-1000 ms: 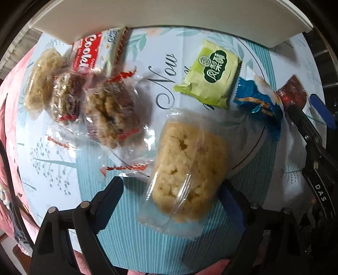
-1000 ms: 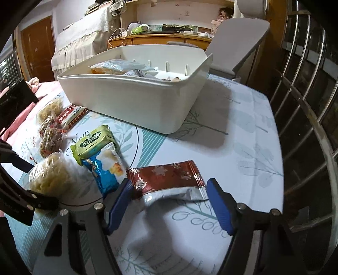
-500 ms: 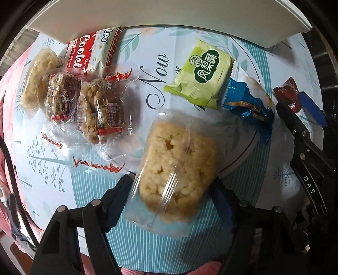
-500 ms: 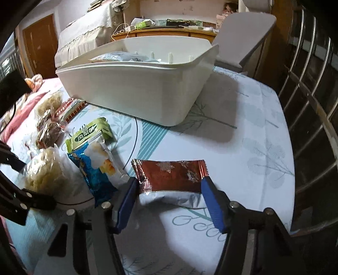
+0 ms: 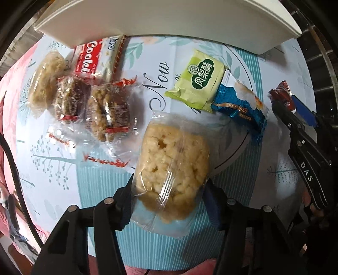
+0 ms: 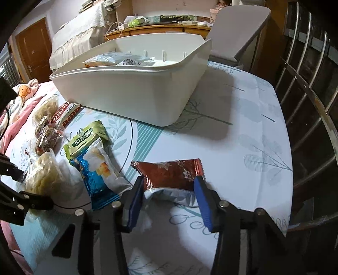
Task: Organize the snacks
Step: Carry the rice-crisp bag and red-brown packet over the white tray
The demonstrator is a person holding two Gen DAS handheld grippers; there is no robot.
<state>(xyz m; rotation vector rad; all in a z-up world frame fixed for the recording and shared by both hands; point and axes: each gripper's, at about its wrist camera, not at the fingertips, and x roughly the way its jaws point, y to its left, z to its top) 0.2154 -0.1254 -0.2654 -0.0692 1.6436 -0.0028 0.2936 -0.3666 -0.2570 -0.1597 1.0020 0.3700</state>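
Observation:
My left gripper (image 5: 169, 190) is shut on a clear-wrapped pale rice crisp cake (image 5: 171, 160), its jaws pressing both sides. My right gripper (image 6: 169, 190) is shut on a dark red foil snack packet (image 6: 171, 175) that lies on the tablecloth. A white plastic bin (image 6: 135, 93) with several packets inside stands behind the snacks; its rim shows in the left wrist view (image 5: 169, 19). A green packet (image 5: 198, 82) and a blue packet (image 5: 238, 105) lie between the two grippers.
At the left lie a red cookie packet (image 5: 95, 59), two brown crisp cakes (image 5: 69, 101) (image 5: 109, 114) and another pale rice cake (image 5: 45, 80). A metal railing (image 6: 312, 101) runs along the table's right edge. A grey chair (image 6: 238, 31) stands behind the bin.
Both grippers closed in: the left jaws came together onto the rice crisp cake, the right jaws onto the red packet. Both cameras moved slightly nearer their snacks.

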